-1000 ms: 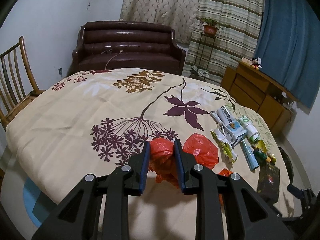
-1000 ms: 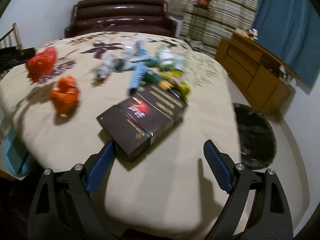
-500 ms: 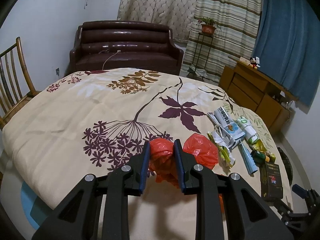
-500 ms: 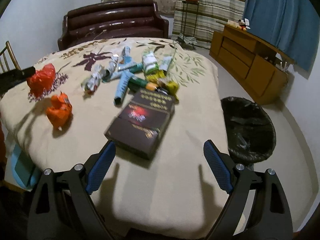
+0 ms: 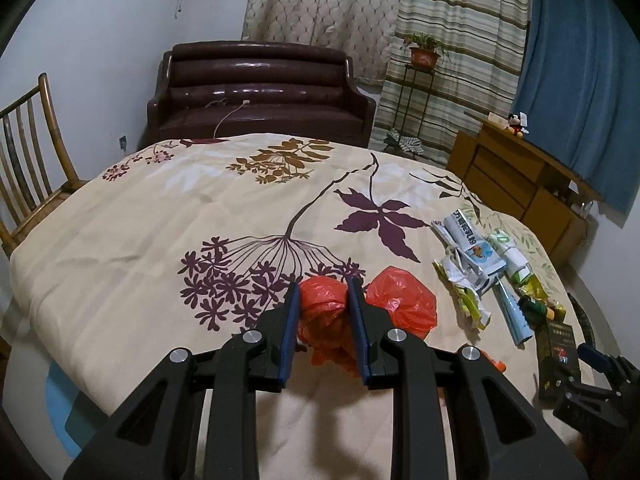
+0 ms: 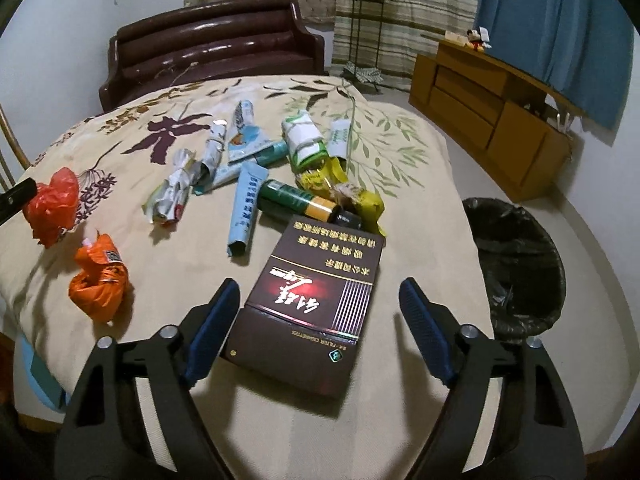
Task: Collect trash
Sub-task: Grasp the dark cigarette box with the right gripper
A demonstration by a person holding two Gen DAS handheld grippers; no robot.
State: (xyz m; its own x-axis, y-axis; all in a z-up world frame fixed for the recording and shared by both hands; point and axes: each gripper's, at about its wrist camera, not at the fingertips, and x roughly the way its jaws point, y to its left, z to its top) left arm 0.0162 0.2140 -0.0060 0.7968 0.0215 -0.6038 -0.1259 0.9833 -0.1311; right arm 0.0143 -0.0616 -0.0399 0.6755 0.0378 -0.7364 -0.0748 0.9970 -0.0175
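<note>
The left hand-held gripper point(image 5: 323, 300) pinches a crumpled red bag point(image 5: 322, 312), whose lower part hangs hidden behind its fingers. The right hand-held gripper point(image 6: 320, 300) is closing, jaws still wide, around the near end of the dark carton point(image 6: 308, 300) on the counter point(image 6: 400, 240); whether its left pad touches the carton is unclear. Beyond the carton lie wrappers point(image 6: 240, 160); right of it, a bin point(image 6: 520, 264), partly cut off
</note>
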